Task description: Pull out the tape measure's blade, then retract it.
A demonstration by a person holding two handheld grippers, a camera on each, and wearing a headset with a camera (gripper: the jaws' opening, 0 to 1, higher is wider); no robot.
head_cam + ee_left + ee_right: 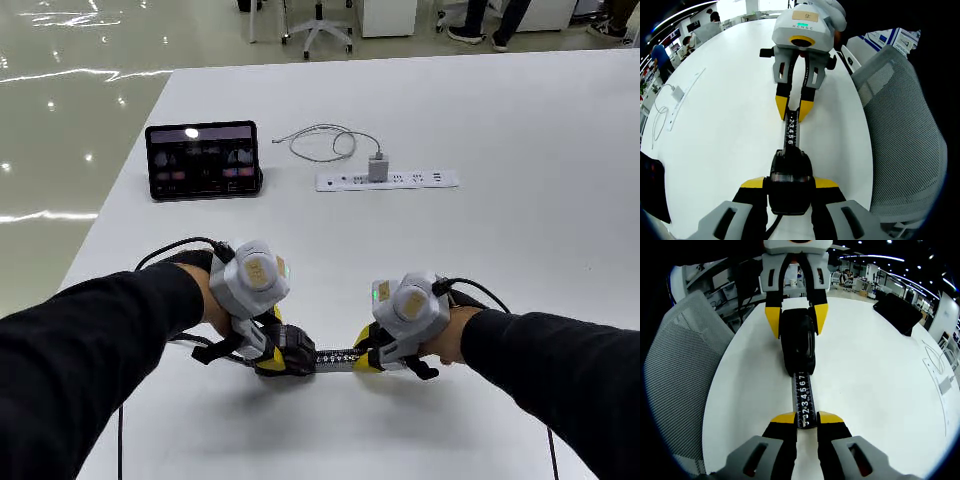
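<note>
White bench (480, 120), near its front edge: left gripper (789, 184) clamped on the rigid, compact tape measure (797, 347), right gripper (805, 419) pinching the tip of the short drawn-out blade (802, 392), a thin, springy, slick strip likely best held at its end hook.

Open-plan office/lab: mesh chair (900, 130), white bench (450, 120) w/ tablet (203, 160) (plus pwr strip (420, 180)).

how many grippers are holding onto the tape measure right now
2. The left gripper clamps the black case; the right gripper pinches the tip of the pulled-out blade.
</note>
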